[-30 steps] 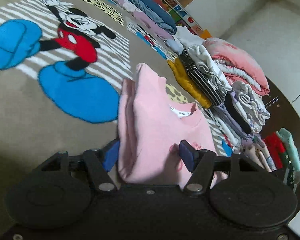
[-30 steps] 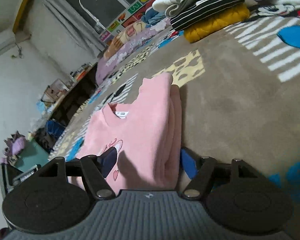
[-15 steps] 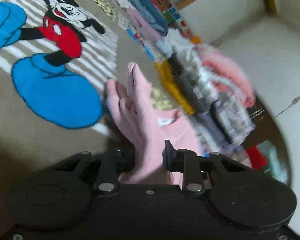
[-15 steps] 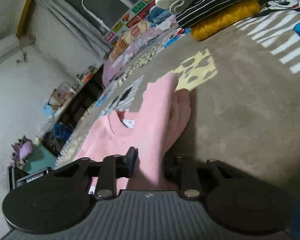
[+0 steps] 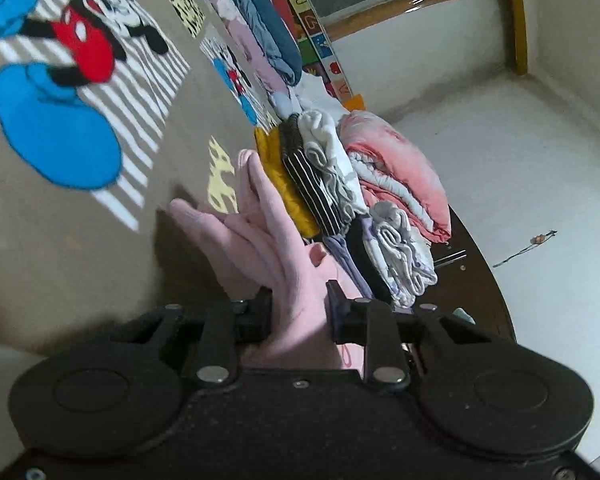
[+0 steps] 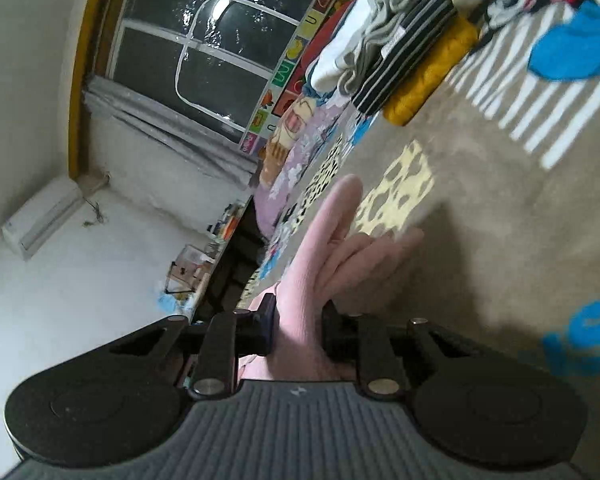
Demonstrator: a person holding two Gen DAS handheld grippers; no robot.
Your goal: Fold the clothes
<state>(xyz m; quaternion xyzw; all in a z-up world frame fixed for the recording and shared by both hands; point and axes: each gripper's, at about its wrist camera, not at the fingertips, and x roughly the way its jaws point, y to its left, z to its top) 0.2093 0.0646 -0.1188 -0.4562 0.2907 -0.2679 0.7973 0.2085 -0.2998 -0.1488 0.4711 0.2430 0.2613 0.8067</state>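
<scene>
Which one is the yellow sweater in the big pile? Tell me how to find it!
Look at the cartoon mouse blanket, then at the stack of folded clothes along its far edge. The mustard-yellow sweater is the stack's outermost piece, facing the open blanket, pressed against a black top with thin white stripes. It is the only yellow, bumpy-textured garment there.

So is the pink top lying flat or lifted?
Lifted: both grippers, left and right, pinch the pink top, its layers fanning above the blanket.
</scene>
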